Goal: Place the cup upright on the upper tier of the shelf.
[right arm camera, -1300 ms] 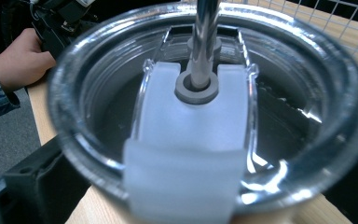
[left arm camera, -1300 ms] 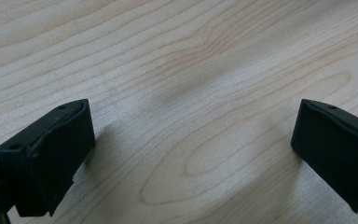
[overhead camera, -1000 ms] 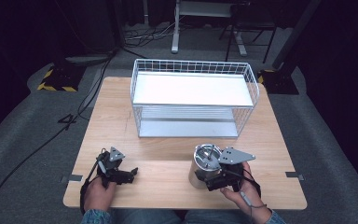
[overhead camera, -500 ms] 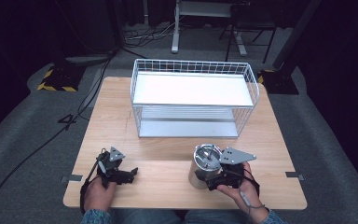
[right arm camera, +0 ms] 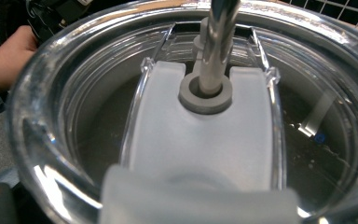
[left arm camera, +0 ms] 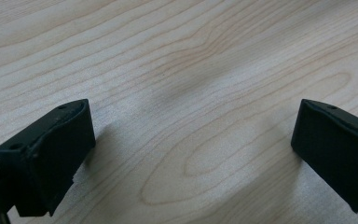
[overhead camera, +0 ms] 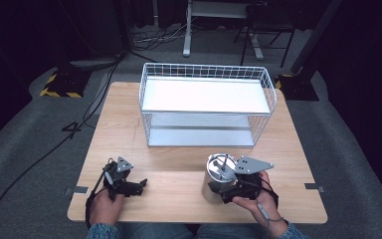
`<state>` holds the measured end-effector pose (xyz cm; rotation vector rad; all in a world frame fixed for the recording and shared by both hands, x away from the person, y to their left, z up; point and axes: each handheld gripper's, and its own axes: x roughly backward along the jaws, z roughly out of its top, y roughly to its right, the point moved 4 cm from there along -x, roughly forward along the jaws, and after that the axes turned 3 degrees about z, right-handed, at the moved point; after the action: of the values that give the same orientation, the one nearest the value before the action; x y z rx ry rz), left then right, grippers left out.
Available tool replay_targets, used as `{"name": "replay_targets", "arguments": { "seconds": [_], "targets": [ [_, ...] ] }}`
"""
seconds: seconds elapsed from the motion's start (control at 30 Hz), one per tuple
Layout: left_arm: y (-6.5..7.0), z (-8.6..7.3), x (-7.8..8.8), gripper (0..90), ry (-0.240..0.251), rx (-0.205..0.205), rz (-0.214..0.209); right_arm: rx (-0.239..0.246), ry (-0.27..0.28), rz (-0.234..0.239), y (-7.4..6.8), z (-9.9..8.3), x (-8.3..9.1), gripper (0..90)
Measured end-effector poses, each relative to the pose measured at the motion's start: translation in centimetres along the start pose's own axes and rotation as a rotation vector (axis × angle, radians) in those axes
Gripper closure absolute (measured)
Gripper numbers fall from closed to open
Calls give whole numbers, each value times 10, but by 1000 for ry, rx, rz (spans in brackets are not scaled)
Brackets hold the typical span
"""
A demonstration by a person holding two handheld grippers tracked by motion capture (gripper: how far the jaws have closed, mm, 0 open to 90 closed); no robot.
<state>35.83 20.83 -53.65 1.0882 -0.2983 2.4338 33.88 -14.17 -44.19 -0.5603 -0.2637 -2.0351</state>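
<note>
A steel tumbler (overhead camera: 218,180) with a clear plastic lid (right arm camera: 200,135) and a metal straw (right arm camera: 216,42) is seen at lower centre-right on the wood-grain desk (overhead camera: 179,172), clasped by the right hand-held gripper (overhead camera: 227,188). The left hand-held gripper (left arm camera: 193,154), at lower left, is spread wide over bare desk. A white wire rack (overhead camera: 206,107) is seen above.
</note>
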Motion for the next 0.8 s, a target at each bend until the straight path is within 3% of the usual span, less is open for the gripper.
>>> {"name": "replay_targets", "arguments": {
  "seconds": [0.8],
  "targets": [
    [0, 0, 0, 0, 2, 1, 2, 44, 59, -14, -3, 52, 29, 36]
  ]
}}
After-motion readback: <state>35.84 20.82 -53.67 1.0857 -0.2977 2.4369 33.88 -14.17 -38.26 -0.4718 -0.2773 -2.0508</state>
